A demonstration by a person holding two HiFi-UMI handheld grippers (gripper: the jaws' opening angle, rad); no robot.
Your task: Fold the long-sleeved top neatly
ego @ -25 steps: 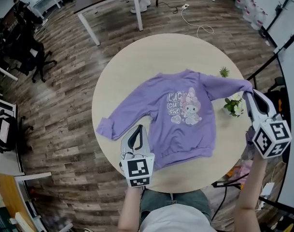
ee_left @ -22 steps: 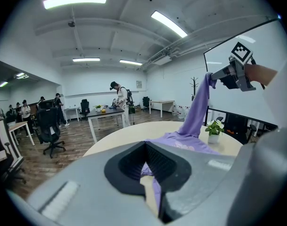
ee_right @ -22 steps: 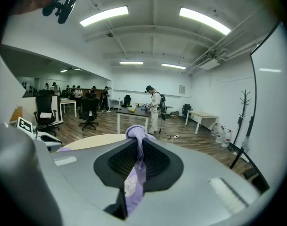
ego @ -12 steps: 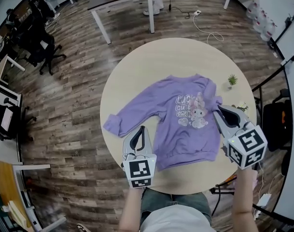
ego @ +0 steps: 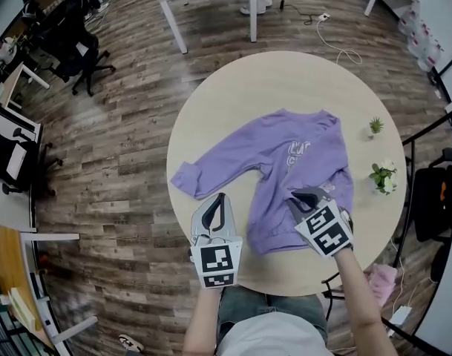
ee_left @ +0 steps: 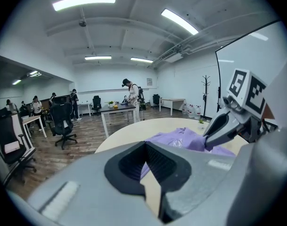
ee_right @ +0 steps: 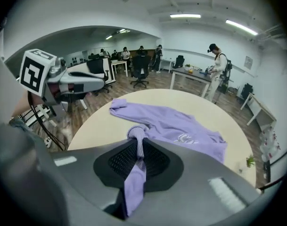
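Right gripper view shows the jaws of the right gripper pinched tight on the purple cuff, with a strip of sleeve trailing back between the pads. Left gripper view shows the left gripper with its jaws' tips meeting and nothing between them, only bare tabletop beyond. In the head view the long-sleeved top lies in the middle of the round tabletop. The held sleeve is carried across its body toward the hem, and the other sleeve lies stretched out flat to the side. I judge the first sleeve fold under way but not yet laid down, with the second sleeve and the body folds left to do
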